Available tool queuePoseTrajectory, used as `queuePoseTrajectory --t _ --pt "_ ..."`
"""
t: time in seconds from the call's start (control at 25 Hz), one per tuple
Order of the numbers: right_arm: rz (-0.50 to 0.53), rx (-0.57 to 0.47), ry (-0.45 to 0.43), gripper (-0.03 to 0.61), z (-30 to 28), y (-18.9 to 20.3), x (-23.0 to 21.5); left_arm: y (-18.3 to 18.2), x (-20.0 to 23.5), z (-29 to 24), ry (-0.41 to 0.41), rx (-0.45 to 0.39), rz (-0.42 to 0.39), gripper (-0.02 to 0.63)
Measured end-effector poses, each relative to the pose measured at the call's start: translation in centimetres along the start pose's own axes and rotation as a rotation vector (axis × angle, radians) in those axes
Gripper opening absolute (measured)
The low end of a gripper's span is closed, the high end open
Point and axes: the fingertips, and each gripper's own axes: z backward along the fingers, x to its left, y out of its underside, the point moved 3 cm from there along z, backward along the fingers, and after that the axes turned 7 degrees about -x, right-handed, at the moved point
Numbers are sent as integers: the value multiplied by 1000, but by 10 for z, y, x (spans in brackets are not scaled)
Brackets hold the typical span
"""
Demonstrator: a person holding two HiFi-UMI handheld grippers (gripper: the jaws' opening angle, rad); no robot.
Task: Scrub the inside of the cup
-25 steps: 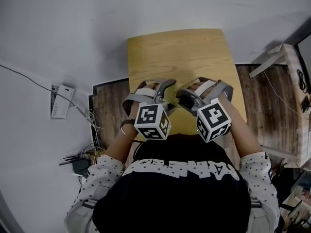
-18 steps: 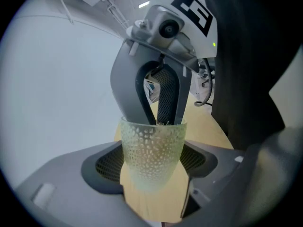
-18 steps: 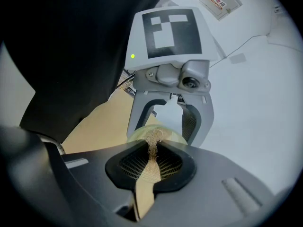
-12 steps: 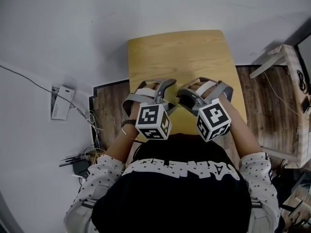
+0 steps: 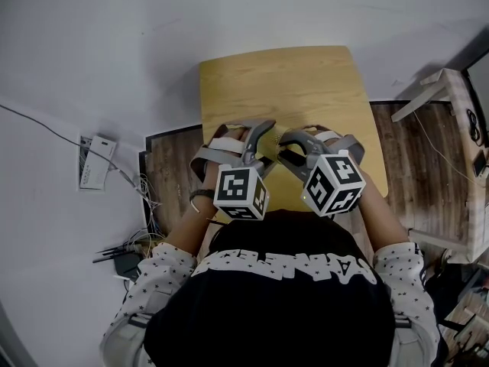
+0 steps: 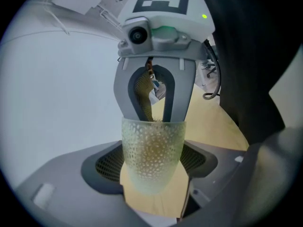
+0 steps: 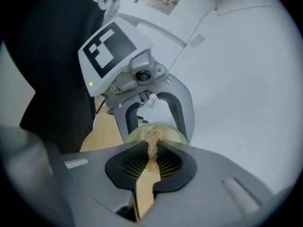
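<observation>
A clear cup (image 6: 152, 150) with a dimpled surface is clamped between the pads of my left gripper (image 6: 152, 163), its mouth turned away from that camera. My right gripper (image 6: 156, 118) faces it and reaches into the mouth. That gripper (image 7: 150, 163) is shut on a thin tan mesh scrubber (image 7: 152, 148), whose frayed end sits at the cup's rim (image 7: 173, 134). In the head view both grippers, the left (image 5: 260, 159) and the right (image 5: 286, 159), meet nose to nose over the near edge of the wooden table (image 5: 283, 82). There the cup is hidden between them.
The small table stands against a pale wall. A white box with cables (image 5: 98, 159) lies on the floor to the left, and light wooden furniture (image 5: 458, 128) stands to the right. The person's black shirt (image 5: 275, 304) is just behind both grippers.
The right gripper has turned a little and drawn slightly closer to the left one. The left gripper has barely shifted and still holds the cup.
</observation>
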Motion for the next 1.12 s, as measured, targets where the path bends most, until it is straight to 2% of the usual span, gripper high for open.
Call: queuePoseTrajectory --t 0.56,1.12 --pt "-620 -181 57 46 6 -2 -12 -3 3 3 -35 2 -44 362" --pt "-1035 -339 48 46 6 5 -18 -1 4 2 -46 21 -76 362"
